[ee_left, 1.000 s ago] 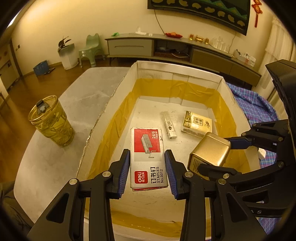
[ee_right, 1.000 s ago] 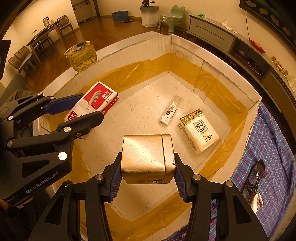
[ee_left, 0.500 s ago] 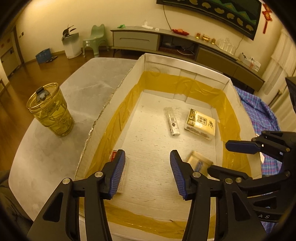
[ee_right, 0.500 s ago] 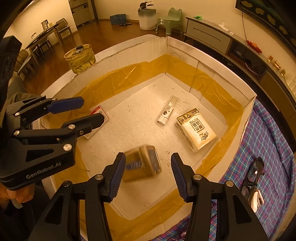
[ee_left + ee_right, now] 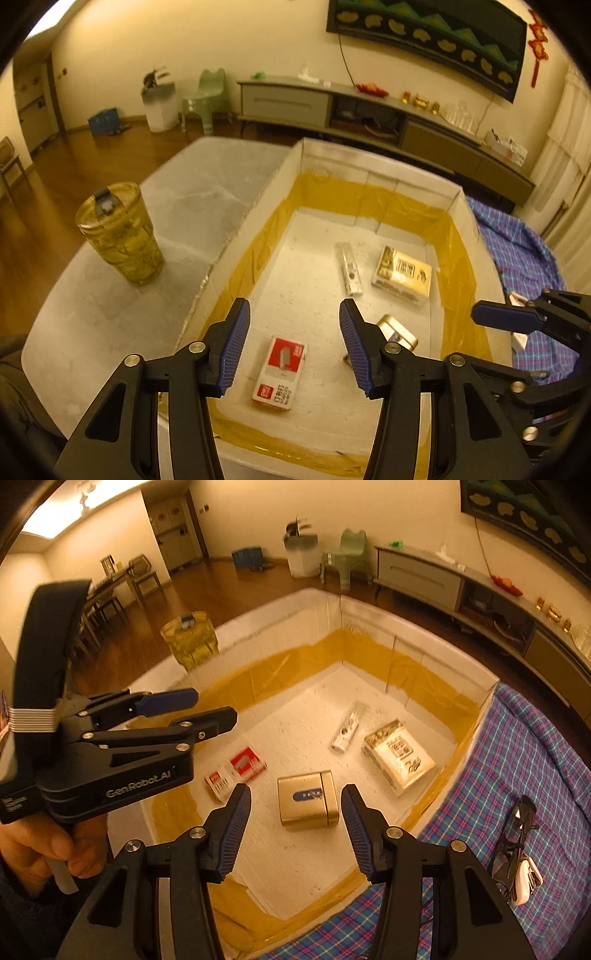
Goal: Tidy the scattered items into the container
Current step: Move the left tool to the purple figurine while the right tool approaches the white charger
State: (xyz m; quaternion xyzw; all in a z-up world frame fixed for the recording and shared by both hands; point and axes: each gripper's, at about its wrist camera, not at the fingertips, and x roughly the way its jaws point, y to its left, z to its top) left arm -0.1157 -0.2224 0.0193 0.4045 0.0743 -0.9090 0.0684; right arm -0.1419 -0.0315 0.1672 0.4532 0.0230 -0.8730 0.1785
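Hovering: left tongs [image 5: 294,347] and right tongs [image 5: 296,829] hang over the box [image 5: 243,229], both pointing down into it.
Left tongs: spread wide, nothing between the pads; the staples box [image 5: 280,373] lies flat on the box floor below the gap.
Right tongs: spread, nothing pinched; the gold tin [image 5: 308,803] sits on the floor under the gap, clear of both pads.
Box contents: in the right wrist view, staples box at 9 o'clock of the gold tin, white tube [image 5: 347,727] at 1 o'clock, gold packet [image 5: 399,760] at 2 o'clock near the right wall.
Edges: white walls stand all round, tape lining their lower part; the packet lies just beside the right wall, the staples box near the left one.
Open room: bare floor at the far end of the box.
Outside: a tumbler [image 5: 120,234] on the counter [image 5: 177,206] at 9 o'clock of the box; a plaid cloth [image 5: 524,775] with glasses [image 5: 517,834] at 3 o'clock.
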